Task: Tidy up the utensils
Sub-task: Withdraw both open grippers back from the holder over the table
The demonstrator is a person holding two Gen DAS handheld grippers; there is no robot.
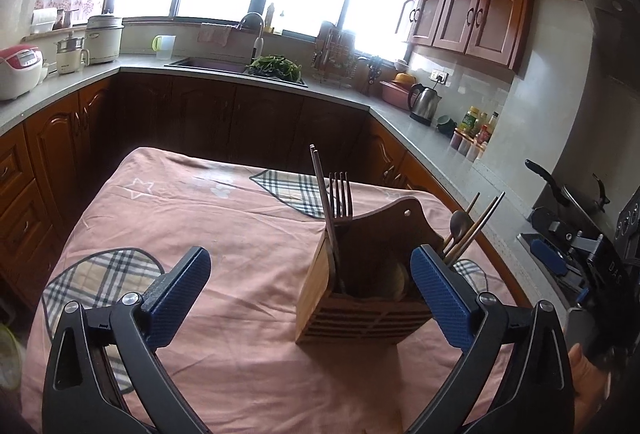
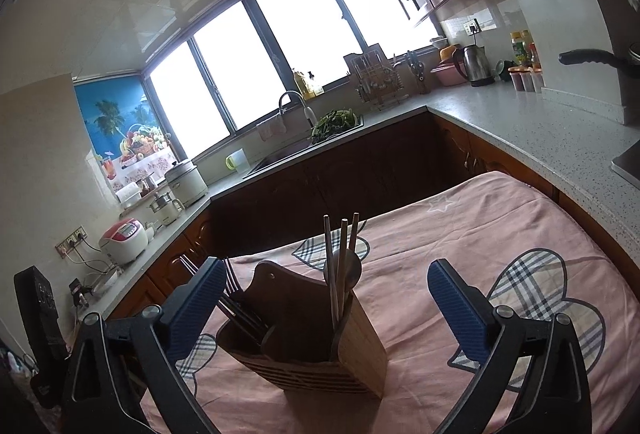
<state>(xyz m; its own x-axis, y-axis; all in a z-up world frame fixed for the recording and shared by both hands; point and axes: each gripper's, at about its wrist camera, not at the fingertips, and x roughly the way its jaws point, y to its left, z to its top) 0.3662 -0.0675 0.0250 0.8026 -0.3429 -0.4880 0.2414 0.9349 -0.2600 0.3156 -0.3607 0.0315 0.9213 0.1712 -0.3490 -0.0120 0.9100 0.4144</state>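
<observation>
Left wrist view shows my left claw spread wide with nothing between its blue pads, the wooden utensil holder standing upright on the pink tablecloth just ahead, a fork and chopsticks sticking up from it. Right wrist view shows my right claw equally wide and empty, the holder standing before its gap.
</observation>
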